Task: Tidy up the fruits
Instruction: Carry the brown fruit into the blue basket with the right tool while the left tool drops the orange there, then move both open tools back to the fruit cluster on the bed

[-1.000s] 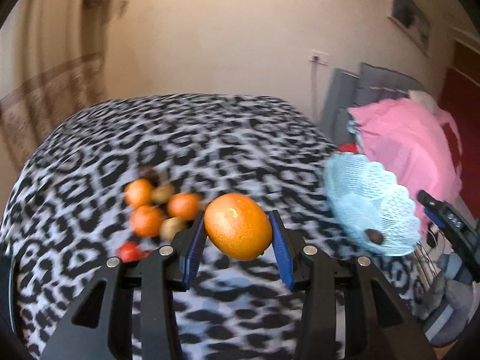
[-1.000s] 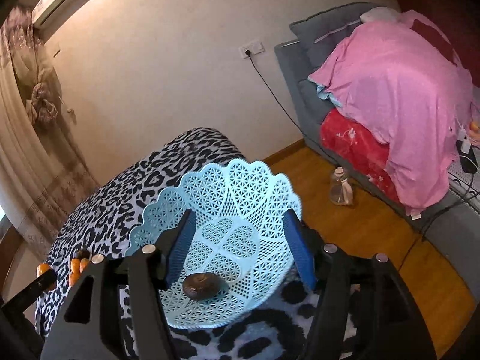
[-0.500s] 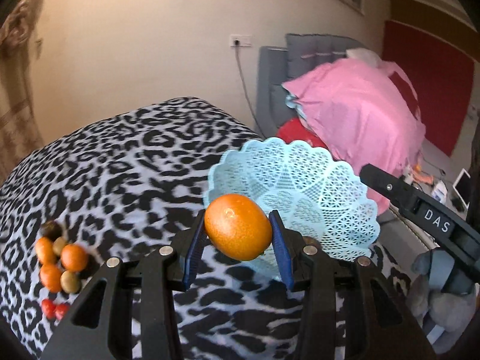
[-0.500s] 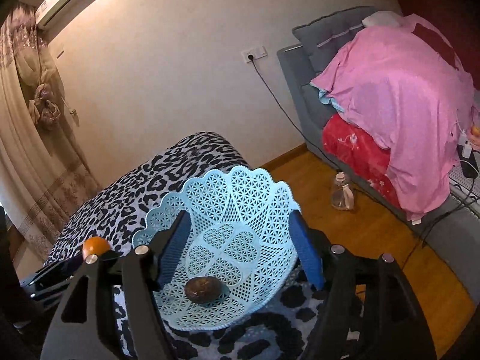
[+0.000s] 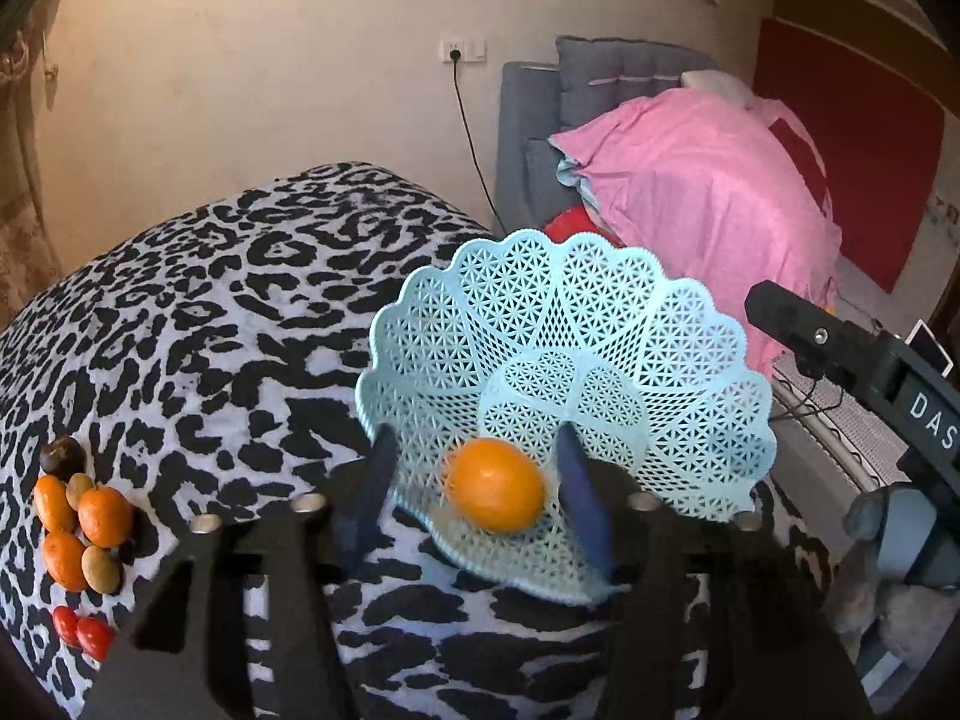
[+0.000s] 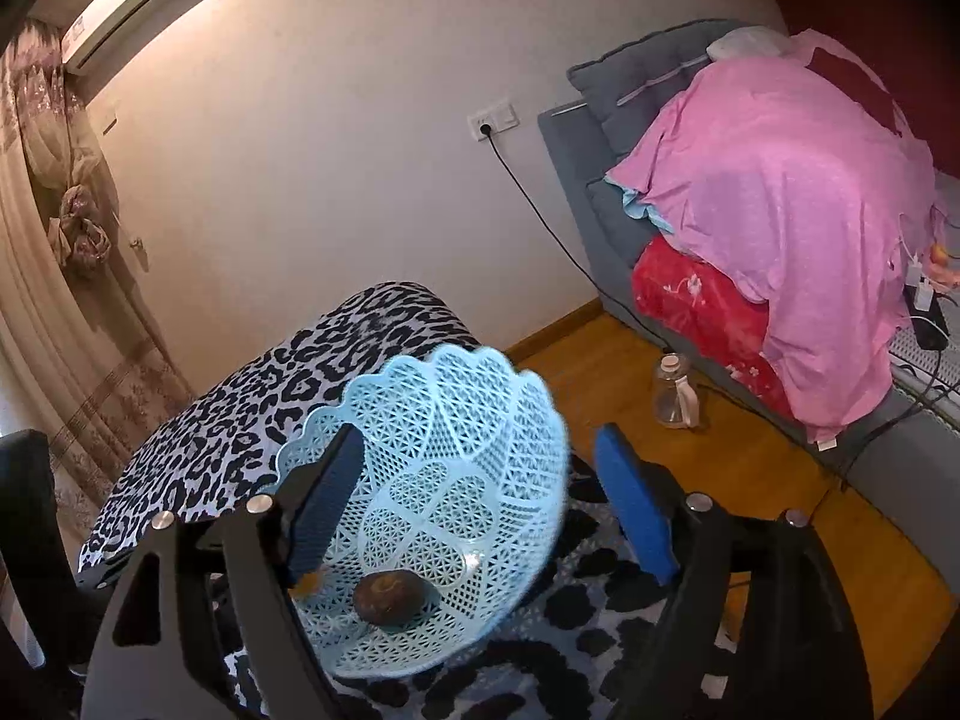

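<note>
A light blue lattice basket (image 5: 600, 324) sits on the leopard-print table and also shows in the right wrist view (image 6: 456, 420). An orange (image 5: 495, 485) lies in the basket's near side, free between the spread fingers of my open left gripper (image 5: 474, 498). A brown round fruit (image 6: 387, 597) lies in the basket bottom. My right gripper (image 6: 480, 510) is open, with its fingers on either side of the basket and nothing held. A sliver of the orange (image 6: 307, 583) shows by its left finger.
A cluster of oranges (image 5: 105, 516), kiwis (image 5: 100, 568), a dark fruit (image 5: 62, 457) and red fruits (image 5: 84, 633) lies at the table's left. A sofa with a pink blanket (image 5: 708, 180) stands to the right. A glass bottle (image 6: 675, 399) stands on the wooden floor.
My left gripper carried the orange from the fruit cluster over to the basket, then opened and let it drop inside. The right gripper shifted slightly right and stayed open.
</note>
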The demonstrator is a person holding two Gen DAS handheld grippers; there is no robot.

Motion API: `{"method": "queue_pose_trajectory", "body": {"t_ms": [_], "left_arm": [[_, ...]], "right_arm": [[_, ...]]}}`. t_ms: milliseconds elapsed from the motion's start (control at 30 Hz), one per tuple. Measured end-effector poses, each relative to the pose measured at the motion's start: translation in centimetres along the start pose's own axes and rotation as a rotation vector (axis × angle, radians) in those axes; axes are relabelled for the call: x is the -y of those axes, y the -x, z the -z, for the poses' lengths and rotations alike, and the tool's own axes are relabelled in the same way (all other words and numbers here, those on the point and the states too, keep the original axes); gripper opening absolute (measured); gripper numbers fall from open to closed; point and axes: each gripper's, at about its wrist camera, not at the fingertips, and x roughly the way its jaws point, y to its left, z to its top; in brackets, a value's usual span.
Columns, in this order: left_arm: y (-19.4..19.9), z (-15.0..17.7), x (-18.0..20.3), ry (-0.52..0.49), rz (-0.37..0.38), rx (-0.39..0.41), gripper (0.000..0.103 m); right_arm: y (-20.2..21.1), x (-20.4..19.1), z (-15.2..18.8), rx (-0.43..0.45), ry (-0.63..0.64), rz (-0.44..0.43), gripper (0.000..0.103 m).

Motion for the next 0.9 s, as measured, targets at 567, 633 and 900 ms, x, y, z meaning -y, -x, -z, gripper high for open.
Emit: {"method": "queue_pose_trajectory", "body": {"t_ms": [567,633,900], "left_arm": [[0.5,0.5,-0.6,0.005,-0.023,0.011,0.075],[0.8,0.5,-0.7,0.006,-0.023,0.019,0.076],[2.7,0.6,-1.6,0.04,-0.05,0.048,0.084]], "right_arm": [[1.7,1.1,-0.6,0.118,-0.021,0.041,0.093],[1.8,1.3,-0.9,0.114,-0.029,0.037,0.093],[2.2,-0.1,-0.7,0.092,0.011,-0.02,0.093]]}}
